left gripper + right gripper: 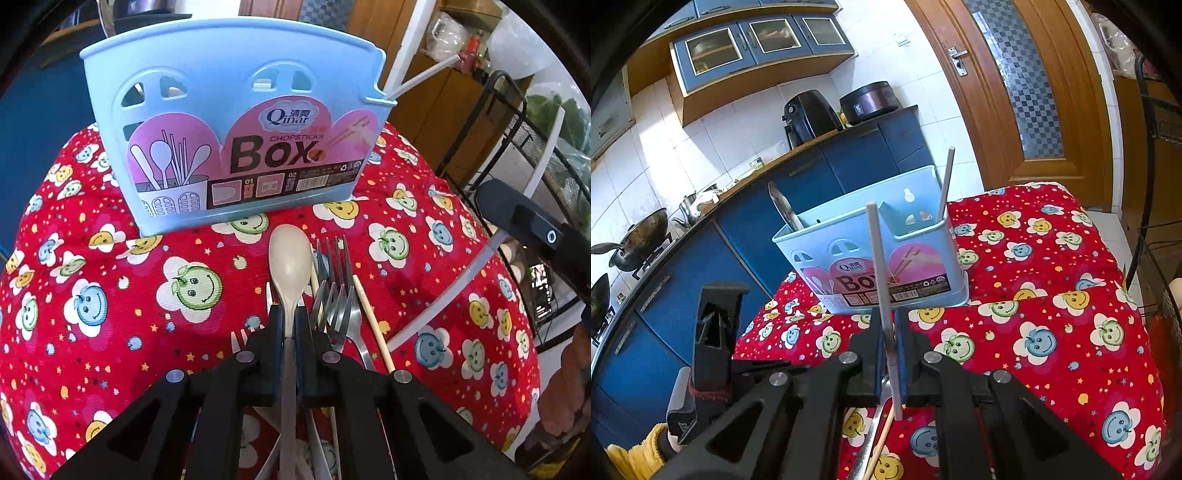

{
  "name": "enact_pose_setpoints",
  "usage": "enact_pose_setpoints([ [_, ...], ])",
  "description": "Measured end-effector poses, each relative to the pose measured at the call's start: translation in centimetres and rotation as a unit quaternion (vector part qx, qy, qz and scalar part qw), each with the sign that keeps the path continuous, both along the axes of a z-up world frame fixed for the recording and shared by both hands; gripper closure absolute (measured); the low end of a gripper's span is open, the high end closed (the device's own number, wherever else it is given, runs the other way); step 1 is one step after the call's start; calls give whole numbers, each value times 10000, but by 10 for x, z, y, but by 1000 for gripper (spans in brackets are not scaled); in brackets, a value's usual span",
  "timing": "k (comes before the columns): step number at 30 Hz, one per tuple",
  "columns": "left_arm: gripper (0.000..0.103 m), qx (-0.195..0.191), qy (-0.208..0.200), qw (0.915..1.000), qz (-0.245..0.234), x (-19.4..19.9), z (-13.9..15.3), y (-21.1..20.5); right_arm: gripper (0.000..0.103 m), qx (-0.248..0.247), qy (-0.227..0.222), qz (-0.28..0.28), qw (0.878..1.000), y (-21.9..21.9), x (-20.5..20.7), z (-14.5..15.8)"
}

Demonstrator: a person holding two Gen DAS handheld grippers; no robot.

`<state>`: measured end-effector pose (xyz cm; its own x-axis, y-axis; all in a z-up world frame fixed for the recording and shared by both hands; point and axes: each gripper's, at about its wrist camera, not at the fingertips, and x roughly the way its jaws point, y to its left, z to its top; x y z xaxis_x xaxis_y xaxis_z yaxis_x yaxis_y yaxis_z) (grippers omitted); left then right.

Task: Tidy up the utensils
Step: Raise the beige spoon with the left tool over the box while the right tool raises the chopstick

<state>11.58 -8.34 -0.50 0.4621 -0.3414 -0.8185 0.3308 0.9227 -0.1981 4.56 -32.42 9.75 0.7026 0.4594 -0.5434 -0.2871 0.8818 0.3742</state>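
The light blue chopsticks box (236, 122) stands on the red smiley tablecloth (110, 295); it also shows in the right wrist view (871, 258). My left gripper (290, 314) is shut on a beige spoon (290, 262), held just in front of the box. Metal forks (334, 291) and a wooden chopstick (373, 325) lie beside it on the cloth. My right gripper (888, 321) is shut on a grey chopstick (881, 266), upright in front of the box. Another grey chopstick (945, 184) and a metal utensil (783, 210) stand in the box.
A black wire rack (517, 147) stands right of the table. A blue kitchen counter (775, 206) with an air fryer (809, 114) and a wok (639, 236) lies behind. The other gripper's body (716, 332) is at left. A wooden door (1015, 85) is at back.
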Motion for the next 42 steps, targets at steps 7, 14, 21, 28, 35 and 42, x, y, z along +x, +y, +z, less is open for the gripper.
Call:
enact_pose_setpoints([
  [7,97,-446,-156,9988,81,-12,9,17,96,3,-54,-6,10000,0,-2,4],
  [14,98,-870,-703,9935,217,-31,38,41,96,-15,-140,23,9999,3,-6,12],
  [21,98,-1211,-1288,9834,399,-41,68,56,96,-35,-243,9,9997,4,-7,27],
  [28,98,-1360,-1680,9750,509,-35,97,64,96,-140,-394,-9,9991,5,-3,44],
  [35,98,-1363,-2075,9672,547,-26,133,69,96,-258,-609,-85,9978,4,8,70],
  [42,98,-1212,-2532,9574,683,-10,173,74,96,-438,-862,-179,9952,8,28,99],
])
